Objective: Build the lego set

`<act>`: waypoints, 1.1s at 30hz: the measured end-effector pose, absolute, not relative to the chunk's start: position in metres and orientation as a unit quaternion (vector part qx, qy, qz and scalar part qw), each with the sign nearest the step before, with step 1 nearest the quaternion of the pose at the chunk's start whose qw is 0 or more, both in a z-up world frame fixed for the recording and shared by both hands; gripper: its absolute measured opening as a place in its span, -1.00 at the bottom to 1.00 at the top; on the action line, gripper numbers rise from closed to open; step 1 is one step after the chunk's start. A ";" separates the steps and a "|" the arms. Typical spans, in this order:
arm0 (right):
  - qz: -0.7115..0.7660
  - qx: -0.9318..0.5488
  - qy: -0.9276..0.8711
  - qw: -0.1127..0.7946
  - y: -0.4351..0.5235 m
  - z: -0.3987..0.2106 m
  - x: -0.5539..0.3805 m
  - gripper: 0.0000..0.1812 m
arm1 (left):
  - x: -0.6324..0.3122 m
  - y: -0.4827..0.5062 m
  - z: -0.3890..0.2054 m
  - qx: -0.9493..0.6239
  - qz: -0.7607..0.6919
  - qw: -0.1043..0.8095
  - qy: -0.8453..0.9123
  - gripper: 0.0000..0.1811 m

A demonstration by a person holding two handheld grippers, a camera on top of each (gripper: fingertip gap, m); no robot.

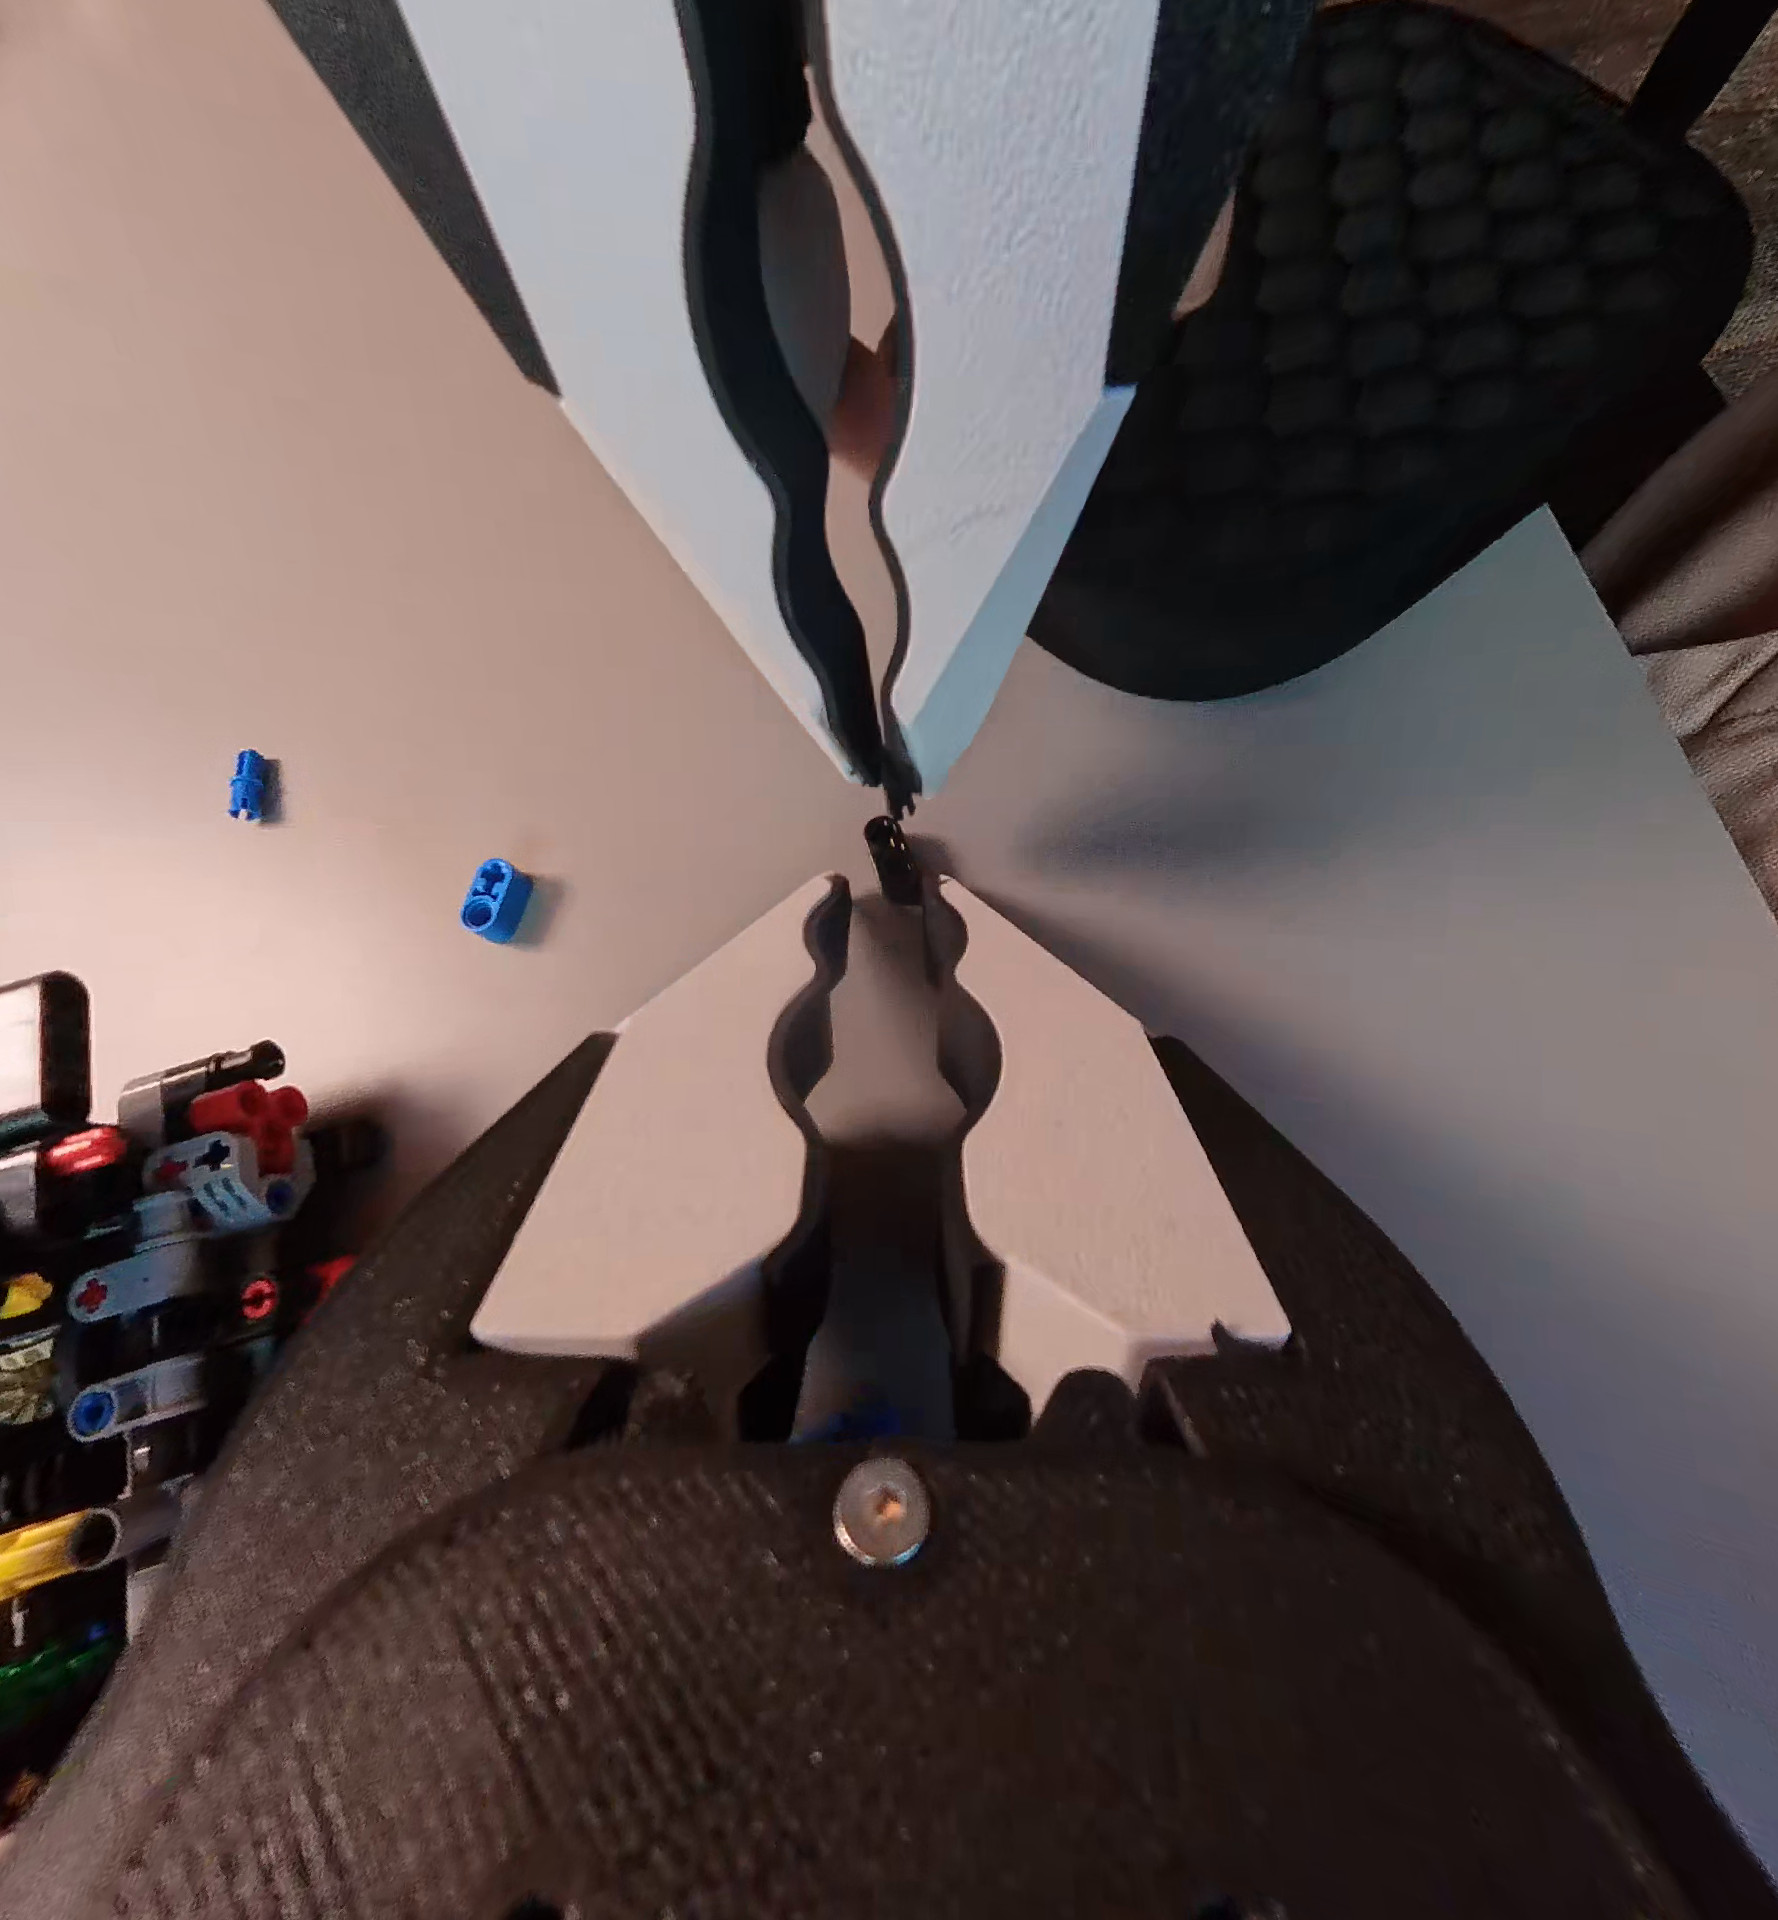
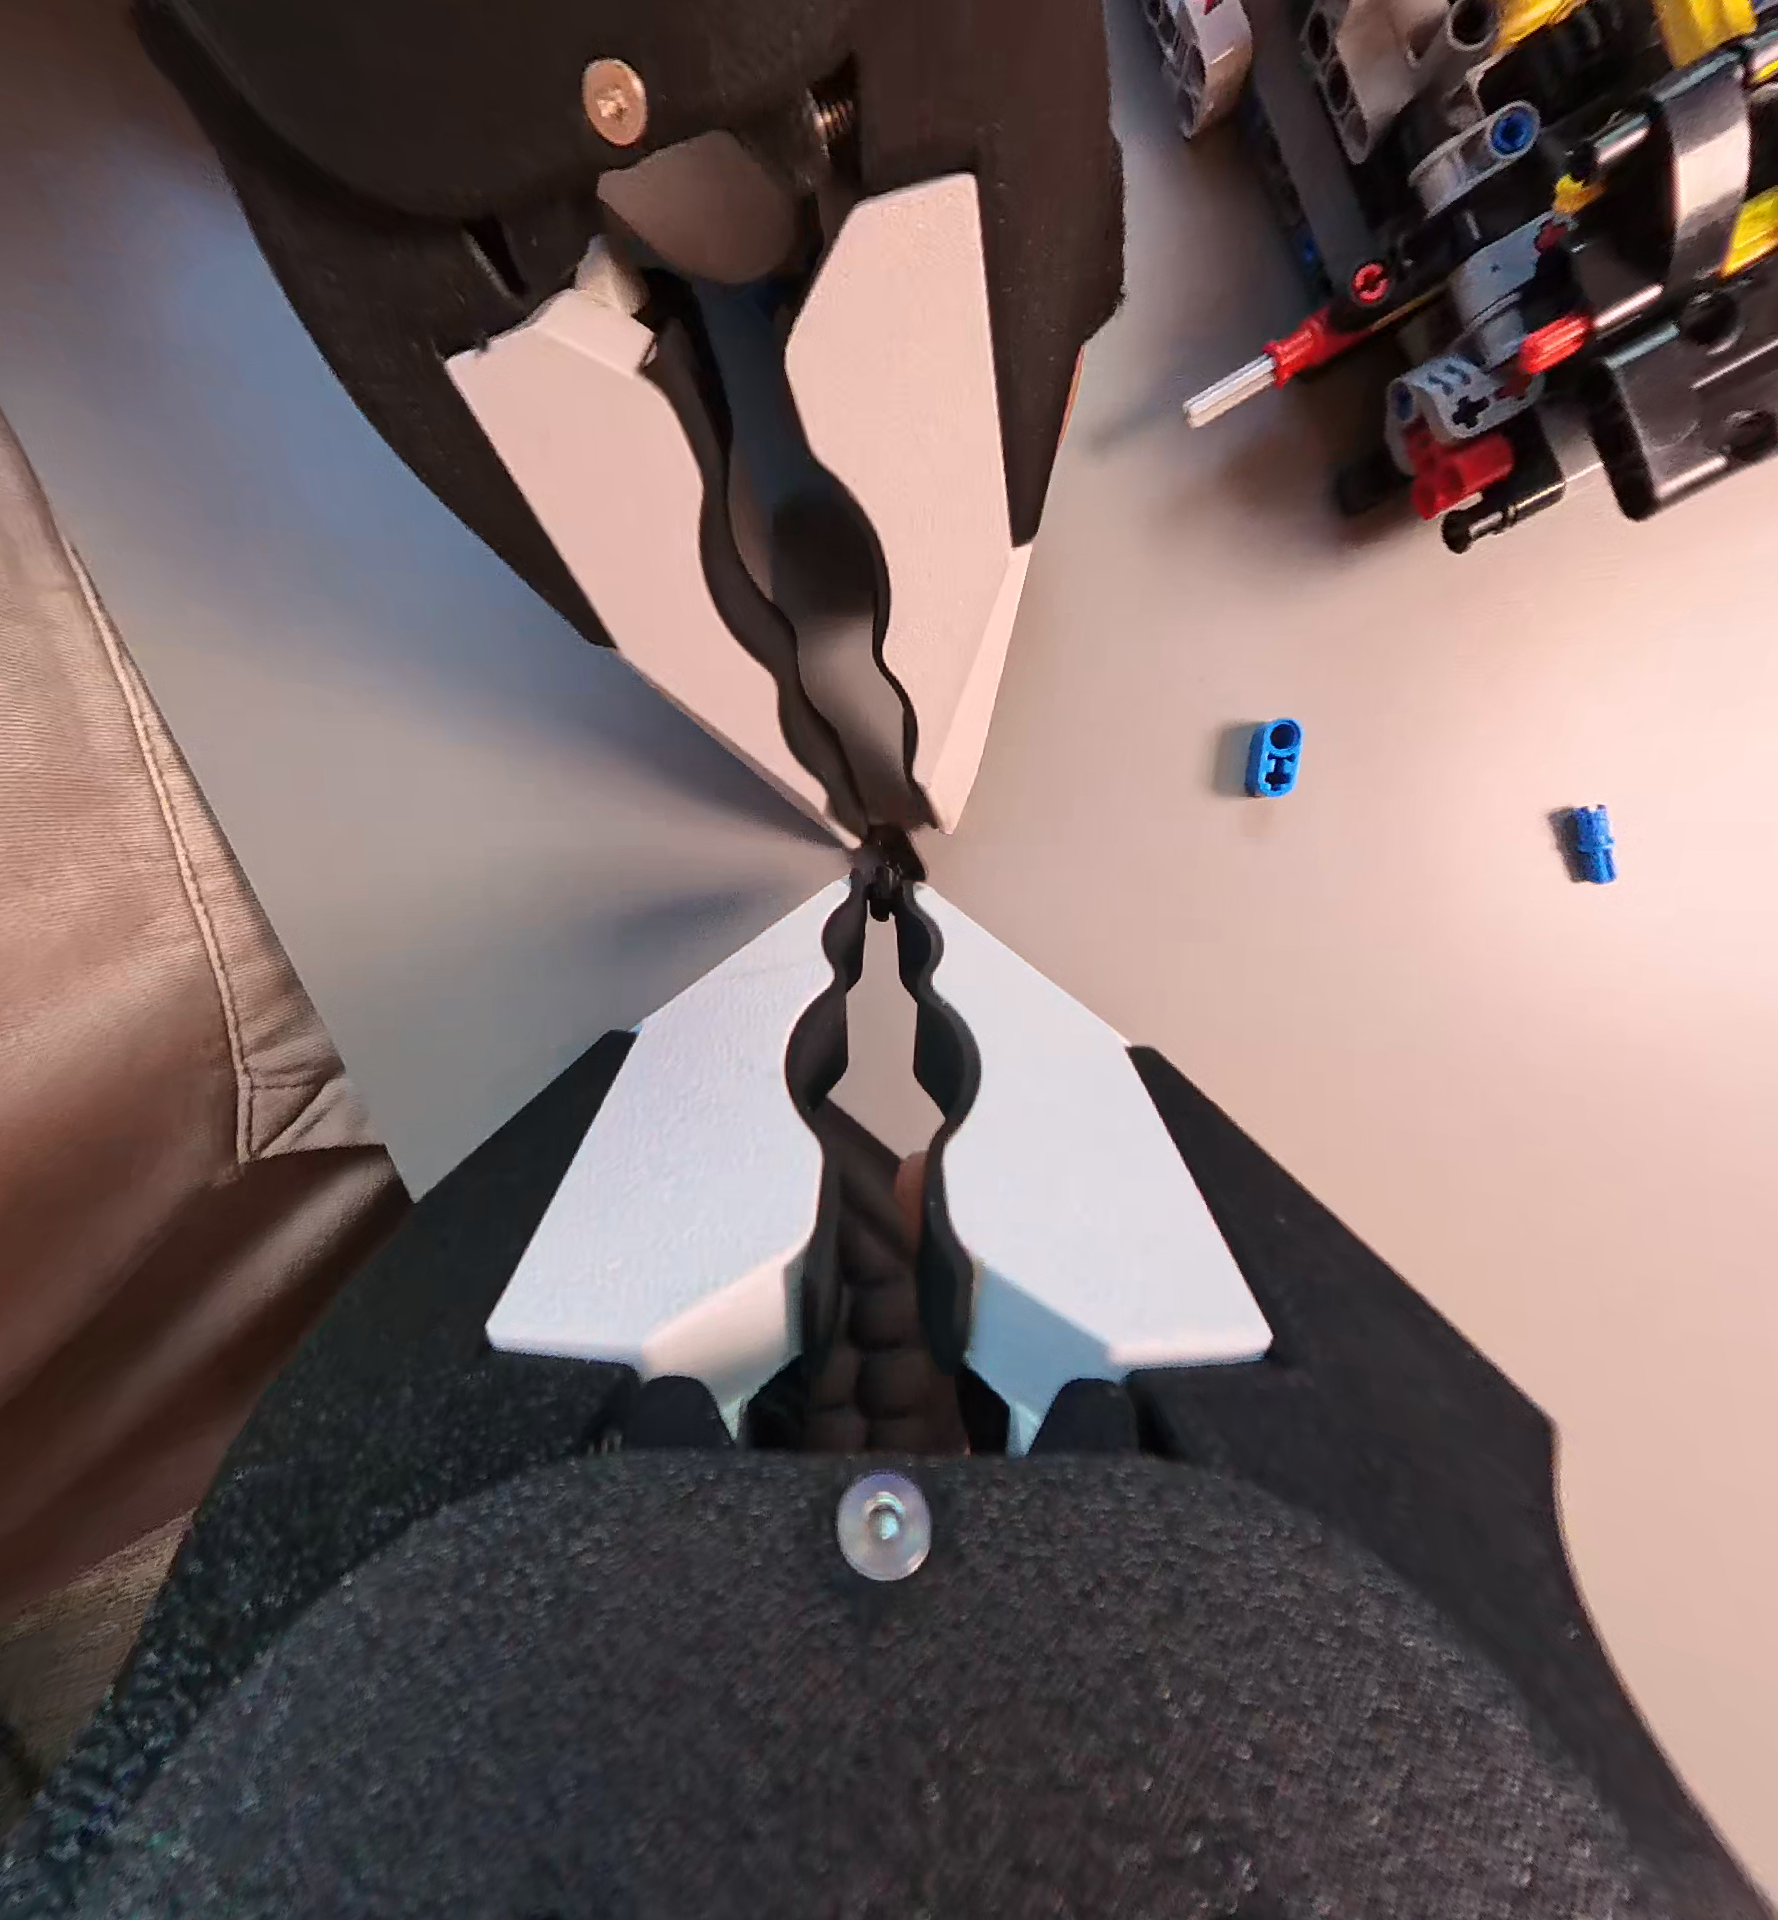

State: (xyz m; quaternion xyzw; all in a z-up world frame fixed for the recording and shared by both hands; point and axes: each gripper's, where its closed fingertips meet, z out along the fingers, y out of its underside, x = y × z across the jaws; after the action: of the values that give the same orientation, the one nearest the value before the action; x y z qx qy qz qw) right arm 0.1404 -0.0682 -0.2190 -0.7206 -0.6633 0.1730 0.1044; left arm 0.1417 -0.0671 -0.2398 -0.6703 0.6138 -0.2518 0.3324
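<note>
The desk (image 2: 1384,1143) is smooth and matt, with a soft pale look. The left gripper (image 1: 890,896) has a rough, grainy black plastic body, smooth white plates and a shiny metal screw (image 1: 882,1521). The right gripper (image 2: 880,902) has the same grainy black plastic and wavy black rubbery pads. The little black pin (image 1: 891,858) is shiny plastic. The blue lego pieces (image 2: 1271,756) are smooth, glossy plastic. The lego model (image 2: 1591,239) is hard plastic too. A brown cushion (image 2: 64,831) looks like smooth leather with stitching.

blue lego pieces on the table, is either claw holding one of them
No. The blue connector and the blue pin lie loose on the table, well off to the side of both claw tips.
</note>
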 end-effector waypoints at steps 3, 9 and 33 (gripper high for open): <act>0.170 -0.724 -0.662 0.094 -0.068 -0.223 0.136 -0.97 | 0.140 -0.068 -0.240 -0.671 -0.251 0.330 0.615 -0.85; 0.152 -0.728 -0.664 0.072 -0.066 -0.230 0.136 -0.97 | 0.141 -0.068 -0.240 -0.673 -0.246 0.333 0.613 -0.91; 0.102 -0.732 -0.674 -0.013 -0.065 -0.234 0.138 -0.98 | 0.144 -0.067 -0.240 -0.678 -0.229 0.349 0.605 -0.90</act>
State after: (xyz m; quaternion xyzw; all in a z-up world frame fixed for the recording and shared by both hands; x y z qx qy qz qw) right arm 0.1379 -0.0651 -0.2338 -0.7317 -0.6738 0.1020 -0.0130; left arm 0.1441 -0.0674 -0.2398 -0.6784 0.6046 -0.2291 0.3490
